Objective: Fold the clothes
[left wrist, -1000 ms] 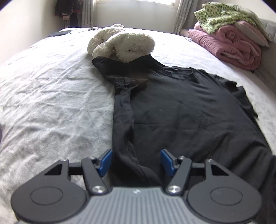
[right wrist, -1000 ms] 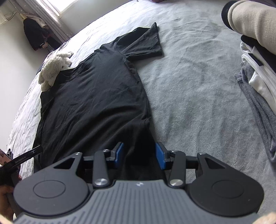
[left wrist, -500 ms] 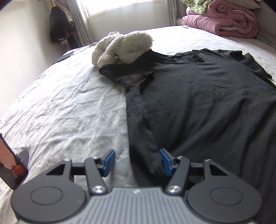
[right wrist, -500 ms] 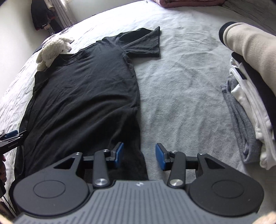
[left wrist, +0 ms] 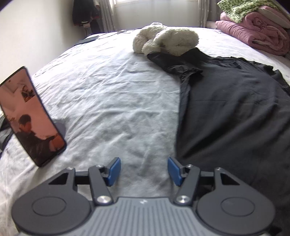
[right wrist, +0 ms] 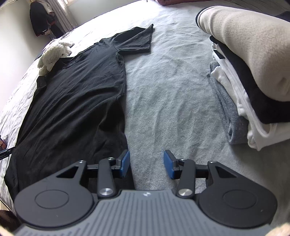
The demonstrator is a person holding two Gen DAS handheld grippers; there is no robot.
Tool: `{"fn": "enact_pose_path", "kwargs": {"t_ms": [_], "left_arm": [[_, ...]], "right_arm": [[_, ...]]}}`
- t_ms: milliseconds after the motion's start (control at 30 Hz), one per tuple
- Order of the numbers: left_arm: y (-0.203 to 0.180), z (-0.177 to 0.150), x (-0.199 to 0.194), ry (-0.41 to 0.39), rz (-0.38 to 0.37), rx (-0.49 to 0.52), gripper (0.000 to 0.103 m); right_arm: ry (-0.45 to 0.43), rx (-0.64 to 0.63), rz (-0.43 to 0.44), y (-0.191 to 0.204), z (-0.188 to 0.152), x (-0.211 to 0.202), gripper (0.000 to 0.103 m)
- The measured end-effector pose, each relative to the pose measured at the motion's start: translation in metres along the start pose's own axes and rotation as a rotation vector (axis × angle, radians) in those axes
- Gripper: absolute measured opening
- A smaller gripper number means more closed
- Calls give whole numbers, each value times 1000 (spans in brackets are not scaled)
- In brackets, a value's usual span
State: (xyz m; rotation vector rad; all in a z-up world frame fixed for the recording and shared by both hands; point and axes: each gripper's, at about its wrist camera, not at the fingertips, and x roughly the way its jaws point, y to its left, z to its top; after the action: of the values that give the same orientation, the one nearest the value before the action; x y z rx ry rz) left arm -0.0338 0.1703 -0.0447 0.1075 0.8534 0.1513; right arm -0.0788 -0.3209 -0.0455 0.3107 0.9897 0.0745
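So the black t-shirt (right wrist: 76,101) is laid out flat on the bed (right wrist: 172,94), spread pretty smoothly across the grey-white cover, with one short sleeve (right wrist: 136,41) sticking out clean to the side at the far end. The other sleeve (left wrist: 181,65) over on the opposite edge is bunched up and folded over on itself, and that whole side edge of the shirt is kinda rolled under. A fluffy white stuffed toy (left wrist: 165,39) sits right at the collar end, touching the crumpled sleeve. The left gripper (left wrist: 144,169) hangs over bare sheet just beside the shirt's side edge, jaws apart with nothing between the blue pads, only wrinkled cover. The right gripper (right wrist: 146,164) is on the other side of the shirt, also parted about halfway and empty, its left pad right over the shirt's hem corner and the other over plain bedding. Off to the right there's a stack of folded clothes (right wrist: 244,76), beige on top, then black, white and grey underneath. On the left side a phone (left wrist: 30,116) stands propped up on the bed, screen lit. Far corner has a pink rolled blanket (left wrist: 253,34) with a green patterned one (left wrist: 241,9) on top.
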Motion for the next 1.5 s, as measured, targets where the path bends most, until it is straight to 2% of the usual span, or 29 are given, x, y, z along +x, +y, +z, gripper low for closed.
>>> {"fn": "enact_pose_path", "kwargs": {"t_ms": [33, 100, 233, 333, 467, 567, 600, 633, 667, 800, 833, 867, 933, 1100, 1133, 1167, 1233, 1333, 1500], "left_arm": [[6, -3, -3, 10, -7, -15, 56], [16, -6, -10, 45, -99, -55, 52], [25, -14, -28, 77, -366, -128, 52], [11, -26, -40, 102, -508, -83, 54], [-11, -45, -52, 111, -626, 7, 55], [-22, -53, -54, 146, -625, 29, 50], [-25, -54, -54, 163, -621, 30, 42], [-27, -56, -55, 180, -617, 31, 27], [-26, -57, -57, 178, -615, 22, 22], [-13, -59, -71, 139, -605, -34, 23], [-9, -58, -73, 123, -603, -50, 28], [-5, -57, -75, 112, -605, -63, 37], [-2, -56, -76, 104, -618, -73, 43], [-14, -59, -67, 143, -636, -19, 44], [-16, -61, -65, 154, -629, -14, 41], [-18, -63, -64, 166, -626, -13, 26], [-19, -67, -66, 176, -607, -23, 6], [-12, -68, -75, 163, -559, -64, 2], [16, -73, -97, 158, -468, -157, 1]], "right_arm": [[1, -3, 0, 0, -1, -1, 46], [4, -13, 1, 1, -3, -3, 46], [20, -26, 21, 3, -6, -6, 46], [37, -42, 48, 5, -10, -7, 46], [54, -63, 85, 9, -15, -10, 46], [64, -66, 93, 11, -17, -10, 46], [67, -67, 95, 12, -18, -10, 46], [70, -71, 97, 12, -18, -9, 46], [74, -76, 98, 13, -19, -9, 46], [78, -82, 100, 14, -19, -8, 46], [78, -80, 102, 13, -19, -8, 46], [78, -78, 104, 13, -19, -8, 46], [80, -78, 106, 13, -19, -8, 47], [91, -88, 108, 14, -20, -6, 48], [93, -90, 108, 14, -20, -6, 48], [94, -89, 110, 14, -20, -5, 48], [98, -88, 113, 13, -19, -5, 48], [107, -102, 118, 14, -20, -4, 48], [118, -120, 122, 14, -22, -3, 48]]}}
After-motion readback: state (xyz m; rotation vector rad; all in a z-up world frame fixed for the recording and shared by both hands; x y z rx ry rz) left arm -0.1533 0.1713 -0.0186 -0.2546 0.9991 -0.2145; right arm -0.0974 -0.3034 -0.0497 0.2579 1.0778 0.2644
